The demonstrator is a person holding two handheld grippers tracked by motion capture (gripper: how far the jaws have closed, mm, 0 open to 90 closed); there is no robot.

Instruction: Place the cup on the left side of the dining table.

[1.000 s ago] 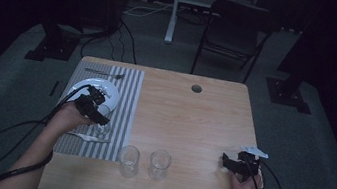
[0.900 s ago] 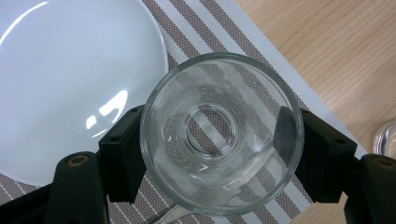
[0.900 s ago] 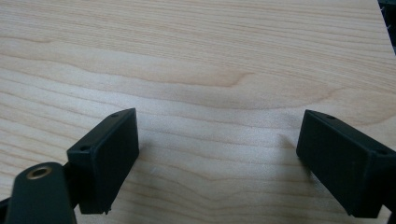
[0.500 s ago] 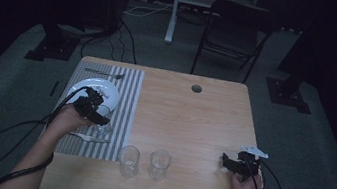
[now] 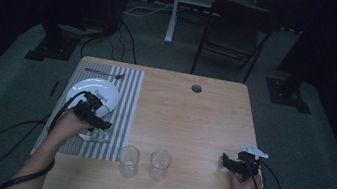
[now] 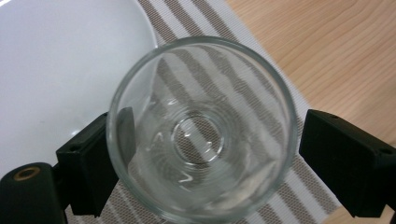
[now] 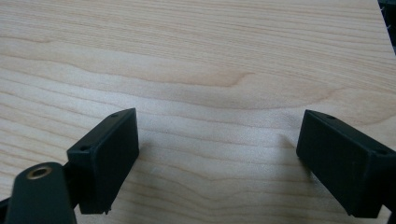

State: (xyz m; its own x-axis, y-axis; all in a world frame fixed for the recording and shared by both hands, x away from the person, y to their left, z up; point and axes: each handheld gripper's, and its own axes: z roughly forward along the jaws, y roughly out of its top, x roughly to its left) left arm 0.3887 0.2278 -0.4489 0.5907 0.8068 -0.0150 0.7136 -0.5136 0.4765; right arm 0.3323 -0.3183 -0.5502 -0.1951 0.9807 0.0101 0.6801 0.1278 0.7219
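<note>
While left hand-held gripper (image 6: 205, 154) straddles glass (image 6: 201, 128), spread | plate (image 6: 56, 70) adjacent | right hand-held gripper (image 7: 217, 158) spread

Both claws are black: the left claw (image 6: 201, 154) has a clear, colourless glass (image 6: 201, 128) between its jaws, and under it lies a placemat (image 6: 299, 186) striped grey and white. Just beside it sits a plain white plate (image 6: 60, 65). Beneath the right claw (image 7: 217, 163) the surface (image 7: 210, 60) is pale wood with wavy tan grain.
</note>
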